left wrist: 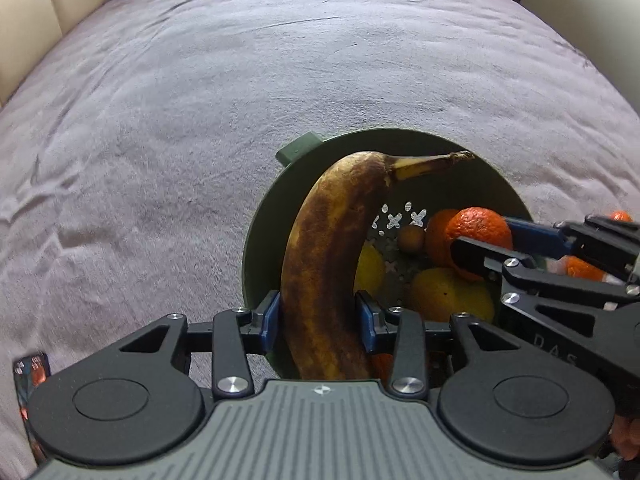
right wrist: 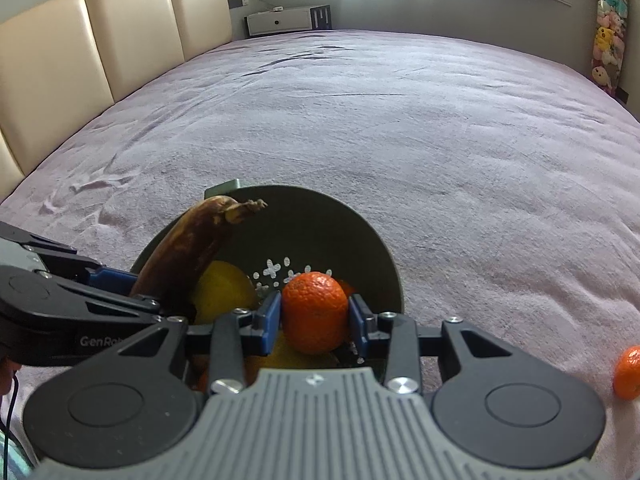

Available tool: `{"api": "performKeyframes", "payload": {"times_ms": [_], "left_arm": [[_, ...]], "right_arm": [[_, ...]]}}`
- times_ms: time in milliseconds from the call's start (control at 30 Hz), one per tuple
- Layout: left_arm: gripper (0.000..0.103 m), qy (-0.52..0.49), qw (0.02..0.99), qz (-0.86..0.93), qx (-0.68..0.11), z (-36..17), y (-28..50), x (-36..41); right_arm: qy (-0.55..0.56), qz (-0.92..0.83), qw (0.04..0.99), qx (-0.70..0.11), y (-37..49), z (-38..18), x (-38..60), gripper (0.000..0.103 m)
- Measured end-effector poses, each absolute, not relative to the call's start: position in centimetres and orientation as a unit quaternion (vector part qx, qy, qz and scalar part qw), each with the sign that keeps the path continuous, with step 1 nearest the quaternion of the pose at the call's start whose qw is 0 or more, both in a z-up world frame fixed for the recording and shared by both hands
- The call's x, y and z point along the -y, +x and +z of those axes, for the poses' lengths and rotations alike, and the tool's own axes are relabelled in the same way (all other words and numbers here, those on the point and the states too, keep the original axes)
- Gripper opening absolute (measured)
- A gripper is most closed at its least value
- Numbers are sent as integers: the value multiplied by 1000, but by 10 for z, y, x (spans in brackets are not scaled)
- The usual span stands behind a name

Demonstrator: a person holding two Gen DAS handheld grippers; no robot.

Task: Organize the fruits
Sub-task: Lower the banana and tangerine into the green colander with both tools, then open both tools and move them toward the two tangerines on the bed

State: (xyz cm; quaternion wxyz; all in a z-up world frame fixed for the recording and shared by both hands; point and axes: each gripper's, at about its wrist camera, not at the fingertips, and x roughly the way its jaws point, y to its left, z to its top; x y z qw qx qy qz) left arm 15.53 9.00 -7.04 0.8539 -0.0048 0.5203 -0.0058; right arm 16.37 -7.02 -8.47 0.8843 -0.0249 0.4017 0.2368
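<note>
Left gripper (left wrist: 318, 320): its blue pads stand on both sides of a long, brown-spotted overripe banana (left wrist: 324, 264); a thin gap shows at the right pad, so the banana is between the pads but not clearly pressed.
Banana: centre of the left wrist view, stem end pointing to the upper right, over the bowl.
Right gripper (right wrist: 314, 316): pinching a round orange mandarin (right wrist: 314, 312) between its two blue pads, low in the centre of the right wrist view, above the bowl.
Bowl: a dark green round plastic colander bowl (right wrist: 360, 240) with flower-shaped holes and a small side handle, lying on the bed.
Inside the bowl: a yellow round fruit (left wrist: 452, 296) at lower right, another yellow fruit (right wrist: 224, 288) partly hidden behind the banana, and a small brownish round fruit (left wrist: 411, 237).
Outside the bowl: a second orange mandarin (right wrist: 629, 372) on the bed, at the right edge of the right wrist view.
Bed: a wide pale lilac fuzzy blanket (right wrist: 360, 120) fills both views.
Background: cream padded headboard (right wrist: 80, 52) at upper left.
</note>
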Motion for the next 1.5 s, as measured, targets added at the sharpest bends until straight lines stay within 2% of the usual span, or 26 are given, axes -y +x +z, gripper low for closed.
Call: {"api": "performKeyframes", "payload": {"times_ms": [333,433,567,800,933,1067,1200,1500], "left_arm": [[55,-8,850,-3,-527,-68,154,-91],[63,-13,850,-10,-527,-69,154,-91],[67,-29,850,-14,-526,-68,153,-94],[69,-35,853,-15,-520,-63,150,-92],[71,-41,859,-20,-511,-58,146,-91],[77,-44,867,-19,-495,-48,141,-89],[77,-49,877,-25,-478,-38,136,-85],[78,-56,896,-45,-438,-19,125,-65]], "right_arm": [[-29,236,884,-403,165,-86,67,34],[-26,235,883,-405,165,-86,67,34],[-22,234,882,-409,166,-85,68,35],[-12,231,882,-411,166,-82,72,35],[-6,226,885,-406,165,-74,76,41],[8,221,889,-401,162,-65,83,45],[15,216,896,-389,155,-53,90,48],[22,179,912,-369,138,-28,122,64]]}}
